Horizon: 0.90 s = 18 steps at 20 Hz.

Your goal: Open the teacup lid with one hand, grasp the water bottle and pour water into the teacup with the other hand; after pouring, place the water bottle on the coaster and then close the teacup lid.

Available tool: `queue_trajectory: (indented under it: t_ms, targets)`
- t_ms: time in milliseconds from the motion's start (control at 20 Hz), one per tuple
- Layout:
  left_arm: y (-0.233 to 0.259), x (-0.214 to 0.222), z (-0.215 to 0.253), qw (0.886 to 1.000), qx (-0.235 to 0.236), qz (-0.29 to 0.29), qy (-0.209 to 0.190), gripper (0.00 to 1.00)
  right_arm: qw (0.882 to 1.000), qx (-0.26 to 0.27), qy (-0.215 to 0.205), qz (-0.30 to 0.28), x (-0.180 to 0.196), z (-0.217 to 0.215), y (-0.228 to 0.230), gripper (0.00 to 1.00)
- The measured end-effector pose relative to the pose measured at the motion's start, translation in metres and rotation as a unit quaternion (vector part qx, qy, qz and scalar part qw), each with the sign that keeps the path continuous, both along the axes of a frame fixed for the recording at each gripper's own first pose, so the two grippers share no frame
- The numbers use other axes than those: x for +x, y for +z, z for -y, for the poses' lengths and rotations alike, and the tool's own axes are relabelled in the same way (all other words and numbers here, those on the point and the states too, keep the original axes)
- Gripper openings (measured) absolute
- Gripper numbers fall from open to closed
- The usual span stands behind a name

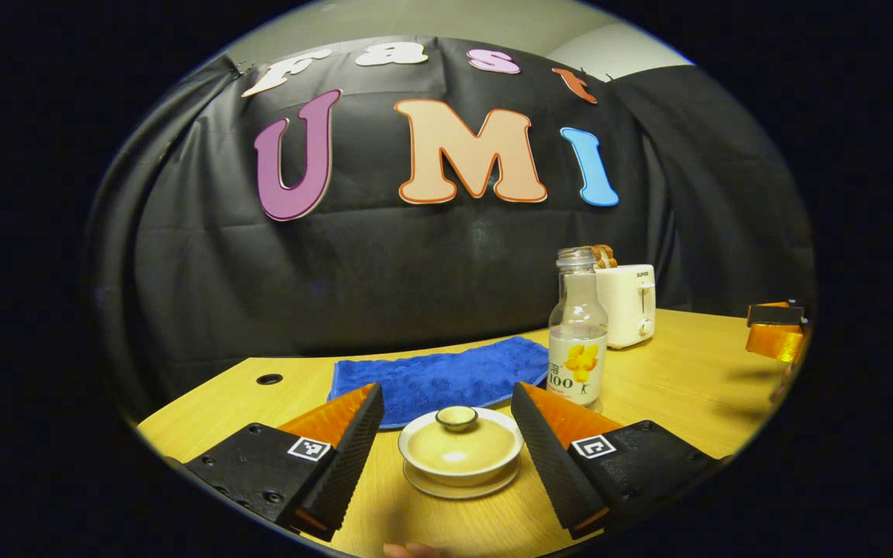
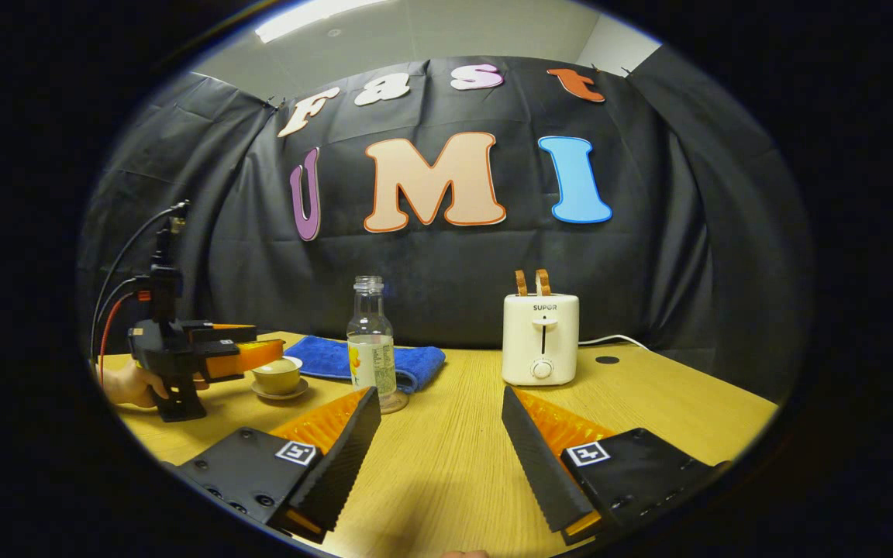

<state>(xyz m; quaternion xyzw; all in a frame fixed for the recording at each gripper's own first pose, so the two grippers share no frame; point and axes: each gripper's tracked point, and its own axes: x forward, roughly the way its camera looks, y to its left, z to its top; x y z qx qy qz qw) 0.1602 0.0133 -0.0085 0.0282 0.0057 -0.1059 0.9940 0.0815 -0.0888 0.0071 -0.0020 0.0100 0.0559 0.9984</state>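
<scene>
A cream teacup [image 1: 460,457] with its lid [image 1: 458,438] on stands on a saucer near the table's front. My left gripper [image 1: 445,395] is open, one finger on each side of the cup and clear of it. A clear uncapped water bottle [image 1: 577,341] with a yellow flower label stands upright behind and to the right of the cup. In the right gripper view, my right gripper [image 2: 440,397] is open and holds nothing above the wooden table [image 2: 462,465]. The bottle [image 2: 371,349] is ahead to its left. Farther left are the teacup [image 2: 277,376] and the left gripper [image 2: 249,354], held by a hand [image 2: 132,384].
A blue towel [image 1: 439,376] lies behind the cup. A white toaster [image 2: 541,337] stands at the back, its cord trailing right. The table has a cable hole [image 1: 269,379] at the back left and another hole [image 2: 607,359] beside the toaster. The right gripper's body [image 1: 776,329] shows at the far right.
</scene>
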Motion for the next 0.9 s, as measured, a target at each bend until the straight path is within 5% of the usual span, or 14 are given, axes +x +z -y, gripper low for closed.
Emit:
queue_trajectory:
  t_ms: [450,900]
  targets:
    - [0.003,-0.106,-0.016,0.998,-0.002,0.001,0.06,0.96,1.0,0.0,-0.018,0.002,-0.05,-0.007,0.001,0.99]
    - [-0.001,-0.173,-0.007,0.997,0.004,-0.016,0.073,0.96,0.999,-0.002,-0.04,0.001,-0.096,-0.013,0.003,0.99]
